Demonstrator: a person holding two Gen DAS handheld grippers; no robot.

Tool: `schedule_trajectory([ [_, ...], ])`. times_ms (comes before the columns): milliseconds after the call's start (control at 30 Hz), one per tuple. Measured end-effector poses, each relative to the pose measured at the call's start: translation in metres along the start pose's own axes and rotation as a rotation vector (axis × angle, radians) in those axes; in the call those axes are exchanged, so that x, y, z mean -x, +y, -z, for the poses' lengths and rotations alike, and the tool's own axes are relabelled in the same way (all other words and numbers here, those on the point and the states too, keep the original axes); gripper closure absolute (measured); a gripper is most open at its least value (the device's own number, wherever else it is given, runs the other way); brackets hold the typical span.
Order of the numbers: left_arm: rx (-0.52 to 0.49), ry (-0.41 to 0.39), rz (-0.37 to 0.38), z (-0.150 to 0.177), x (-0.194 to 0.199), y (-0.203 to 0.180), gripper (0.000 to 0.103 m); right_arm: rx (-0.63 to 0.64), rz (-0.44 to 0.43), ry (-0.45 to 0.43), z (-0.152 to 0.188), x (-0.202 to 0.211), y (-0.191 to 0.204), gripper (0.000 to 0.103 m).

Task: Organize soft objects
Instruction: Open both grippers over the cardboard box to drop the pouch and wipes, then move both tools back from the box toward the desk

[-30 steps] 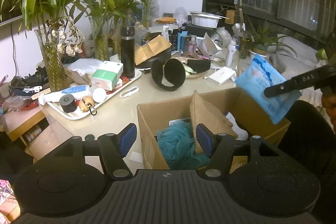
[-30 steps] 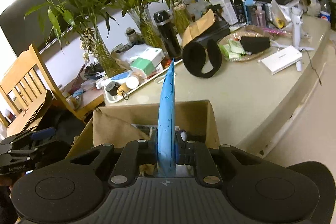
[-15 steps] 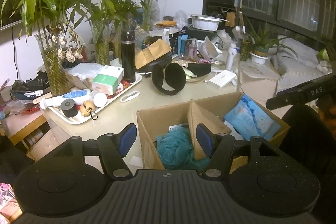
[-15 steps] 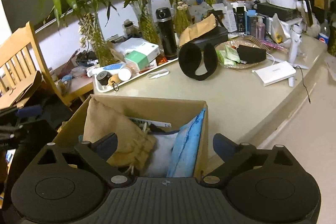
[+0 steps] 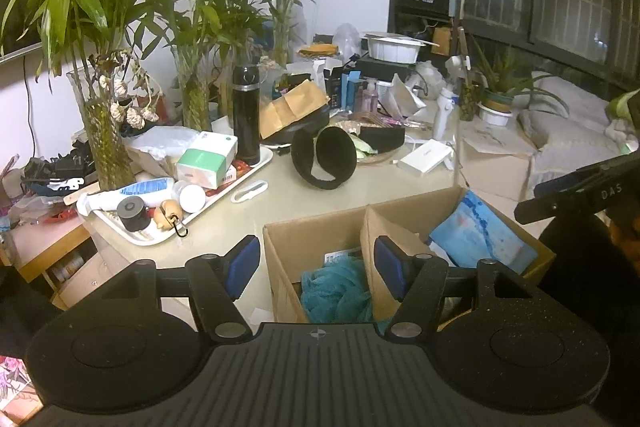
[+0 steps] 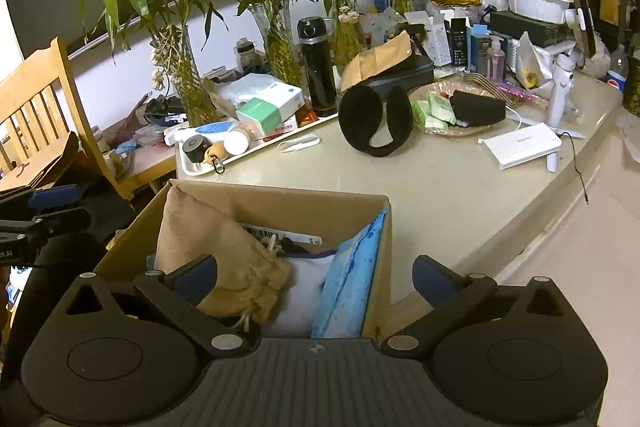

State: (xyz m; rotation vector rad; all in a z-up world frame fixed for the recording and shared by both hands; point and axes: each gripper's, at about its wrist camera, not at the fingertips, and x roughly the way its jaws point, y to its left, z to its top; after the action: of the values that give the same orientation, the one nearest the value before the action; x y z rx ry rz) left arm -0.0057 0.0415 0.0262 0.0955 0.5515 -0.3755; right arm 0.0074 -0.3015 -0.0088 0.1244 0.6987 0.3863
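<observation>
Pouch (image 6: 352,279) between right hand-held gripper (image 6: 316,273) fingers

The cardboard box (image 6: 280,205) is crowded by a burlap pouch (image 6: 216,259) and blue pack (image 6: 352,279).

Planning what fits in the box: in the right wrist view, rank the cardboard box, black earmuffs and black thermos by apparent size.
1. cardboard box, though nearest the camera.
2 and 3. black earmuffs and black thermos: too alike to rank.
</observation>
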Motion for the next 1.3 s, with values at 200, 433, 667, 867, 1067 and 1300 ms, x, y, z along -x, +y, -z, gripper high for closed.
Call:
schedule_trajectory([
  [200, -0.003, -0.003, -0.008, -0.003, -0.002, 0.002, 0.040, 0.000, 0.005, 0.001, 0.000, -0.001, 0.000, 0.000],
  [433, -0.007, -0.006, -0.030, -0.005, -0.005, 0.005, 0.030, -0.012, 0.012, 0.006, -0.001, -0.006, -0.004, 0.000],
  [667, 0.019, 0.002, -0.023, -0.008, -0.012, 0.010, 0.029, -0.032, 0.025, 0.001, -0.004, -0.013, -0.011, 0.000],
  [867, -0.008, -0.008, -0.020, -0.012, -0.016, 0.009, 0.029, -0.036, 0.028, -0.014, -0.006, -0.018, -0.015, 0.000],
  [1067, -0.007, -0.007, -0.016, -0.017, -0.026, 0.015, 0.029, -0.047, 0.038, -0.028, -0.009, -0.025, -0.023, 0.000],
  [1300, 0.005, 0.004, -0.014, -0.024, -0.042, 0.025, 0.029, -0.062, 0.067, -0.037, -0.017, -0.037, -0.037, 0.000],
])
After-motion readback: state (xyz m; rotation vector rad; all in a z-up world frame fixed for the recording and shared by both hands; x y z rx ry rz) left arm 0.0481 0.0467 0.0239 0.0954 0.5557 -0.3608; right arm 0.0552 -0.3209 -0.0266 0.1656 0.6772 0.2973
